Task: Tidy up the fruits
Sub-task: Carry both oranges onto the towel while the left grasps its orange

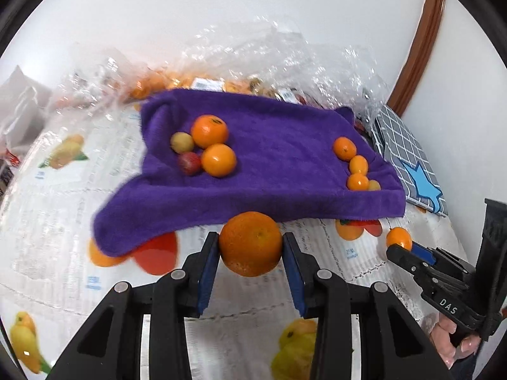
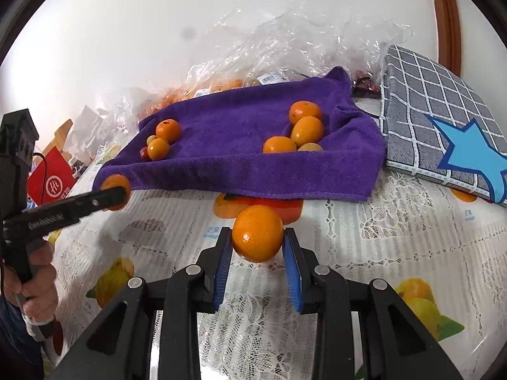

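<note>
My left gripper (image 1: pixel 251 245) is shut on a large orange (image 1: pixel 250 243), held just in front of the purple towel (image 1: pixel 269 145). My right gripper (image 2: pixel 257 240) is shut on a smaller orange (image 2: pixel 257 232), near the towel's (image 2: pixel 240 126) front edge. On the towel, the left group (image 1: pixel 206 148) has two oranges, a yellowish fruit and a red one. The right group (image 1: pixel 356 164) has several small oranges. In the right wrist view the left gripper (image 2: pixel 115 196) shows at the left with its orange (image 2: pixel 115 186).
A crinkled clear plastic bag (image 2: pixel 285 41) with more oranges lies behind the towel. A grey checked cushion (image 2: pixel 443 120) with a blue star lies at the right. A red packet (image 2: pixel 52 183) sits at the left. The tablecloth (image 2: pixel 364 237) has printed fruit.
</note>
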`<state>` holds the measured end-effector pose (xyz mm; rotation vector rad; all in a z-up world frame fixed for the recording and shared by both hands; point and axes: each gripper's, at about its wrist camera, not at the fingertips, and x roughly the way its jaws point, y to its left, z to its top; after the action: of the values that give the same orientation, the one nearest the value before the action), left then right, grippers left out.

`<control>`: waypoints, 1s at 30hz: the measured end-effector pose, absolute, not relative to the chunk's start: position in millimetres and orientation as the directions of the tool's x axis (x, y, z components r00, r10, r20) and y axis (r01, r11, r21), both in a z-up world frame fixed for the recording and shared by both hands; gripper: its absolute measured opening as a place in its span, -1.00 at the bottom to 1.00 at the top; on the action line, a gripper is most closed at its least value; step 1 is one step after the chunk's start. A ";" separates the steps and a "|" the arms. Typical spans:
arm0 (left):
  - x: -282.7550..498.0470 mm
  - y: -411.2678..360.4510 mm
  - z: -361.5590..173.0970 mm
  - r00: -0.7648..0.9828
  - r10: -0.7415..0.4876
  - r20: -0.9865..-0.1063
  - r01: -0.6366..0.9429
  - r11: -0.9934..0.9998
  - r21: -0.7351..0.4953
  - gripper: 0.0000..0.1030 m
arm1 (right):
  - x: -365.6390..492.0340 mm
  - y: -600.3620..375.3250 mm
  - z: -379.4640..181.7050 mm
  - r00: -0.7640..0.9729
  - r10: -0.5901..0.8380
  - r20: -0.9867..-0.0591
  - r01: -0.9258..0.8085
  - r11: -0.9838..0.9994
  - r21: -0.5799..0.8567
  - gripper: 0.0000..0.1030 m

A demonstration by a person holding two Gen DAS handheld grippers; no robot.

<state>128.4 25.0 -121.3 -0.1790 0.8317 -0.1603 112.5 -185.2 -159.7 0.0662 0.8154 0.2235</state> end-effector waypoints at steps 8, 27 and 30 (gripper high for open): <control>137.4 52.5 -90.9 0.709 -0.184 -0.681 0.023 0.971 -0.238 -0.26 | 117.0 -166.3 -126.5 0.704 0.179 -0.688 -0.216 0.976 0.032 -0.38; 206.1 66.4 -93.7 0.714 -0.163 -0.681 0.005 0.974 -0.228 -0.26 | 247.3 -157.8 -141.6 0.643 0.185 -0.744 -0.211 0.976 0.060 -0.38; 210.5 63.5 -98.1 0.707 -0.169 -0.687 0.008 0.973 -0.231 -0.26 | 249.9 -159.2 -148.7 0.640 0.182 -0.746 -0.202 0.977 0.066 -0.38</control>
<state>210.5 63.5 -98.1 -0.2176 0.7812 -0.0995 249.9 -159.2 -148.7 -0.0241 0.8486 0.2190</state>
